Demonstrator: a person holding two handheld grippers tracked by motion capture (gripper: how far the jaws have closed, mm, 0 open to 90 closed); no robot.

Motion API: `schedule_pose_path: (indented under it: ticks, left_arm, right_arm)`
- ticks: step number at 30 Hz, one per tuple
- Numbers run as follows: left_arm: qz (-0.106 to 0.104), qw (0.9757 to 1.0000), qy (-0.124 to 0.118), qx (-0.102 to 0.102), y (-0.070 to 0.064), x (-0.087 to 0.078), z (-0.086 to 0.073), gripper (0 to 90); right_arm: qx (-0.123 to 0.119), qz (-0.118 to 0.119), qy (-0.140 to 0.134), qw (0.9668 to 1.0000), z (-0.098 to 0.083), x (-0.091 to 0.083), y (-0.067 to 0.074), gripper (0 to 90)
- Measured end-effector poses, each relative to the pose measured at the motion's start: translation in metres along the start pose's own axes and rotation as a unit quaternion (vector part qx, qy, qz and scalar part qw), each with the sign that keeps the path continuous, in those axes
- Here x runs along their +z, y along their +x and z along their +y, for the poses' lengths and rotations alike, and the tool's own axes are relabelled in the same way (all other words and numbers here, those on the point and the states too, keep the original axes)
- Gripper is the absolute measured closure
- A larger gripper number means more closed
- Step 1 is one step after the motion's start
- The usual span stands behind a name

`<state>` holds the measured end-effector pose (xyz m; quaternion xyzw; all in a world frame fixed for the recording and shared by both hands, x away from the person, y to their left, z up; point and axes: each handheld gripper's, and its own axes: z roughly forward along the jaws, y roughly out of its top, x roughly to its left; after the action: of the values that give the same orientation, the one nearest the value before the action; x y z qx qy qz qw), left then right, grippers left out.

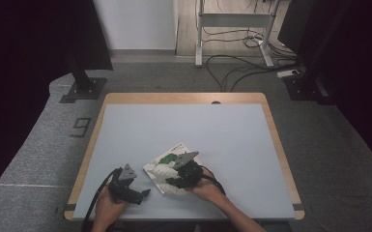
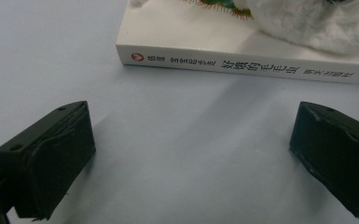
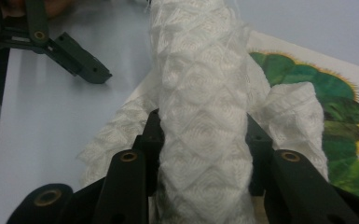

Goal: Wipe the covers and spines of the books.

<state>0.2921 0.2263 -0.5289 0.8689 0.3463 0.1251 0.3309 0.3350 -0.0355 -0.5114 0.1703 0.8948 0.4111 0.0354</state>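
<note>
A white picture book (image 1: 178,148) with a green caterpillar on its cover (image 3: 317,84) lies on the table, near the front. A white quilted cloth (image 1: 163,170) is heaped on it. My right gripper (image 1: 172,182) is shut on a bunched fold of the cloth (image 3: 200,116), which stands up between its jaws (image 3: 203,140). My left gripper (image 1: 144,193) rests low on the table, left of the book. It is open with nothing between its jaws (image 2: 191,154), and it faces the book's spine (image 2: 242,67) a short way off. The cloth (image 2: 317,23) lies on the cover behind the spine.
The pale blue table top (image 1: 183,121) has a wooden rim and stretches bare behind the book. On the grey floor beyond lie cables (image 1: 241,67), a white desk frame (image 1: 232,29) and a black stand base (image 1: 79,89).
</note>
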Motion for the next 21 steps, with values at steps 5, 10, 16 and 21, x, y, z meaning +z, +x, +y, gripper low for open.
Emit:
schedule_pose_path:
  ticks: [5,10,16,21]
  left_arm:
    - [0.0,1.0,0.0,0.0,0.0,0.0,0.0,0.0]
    - [0.0,1.0,0.0,0.001,0.0,0.0,0.0,0.0]
    - [0.0,1.0,0.0,0.001,0.0,0.0,0.0,0.0]
    - [0.005,1.0,0.0,0.0,-0.001,-0.001,0.0,0.0]
  right_arm:
    - [-0.011,0.01,0.004,0.9999,0.004,0.004,0.009,61.1]
    - [-0.022,0.014,0.005,0.9997,0.006,0.007,0.015,61.1]
    - [-0.022,0.01,0.009,0.9997,0.009,0.009,0.015,62.2]
    - [-0.02,0.007,0.01,0.9997,0.015,0.014,0.013,62.8]
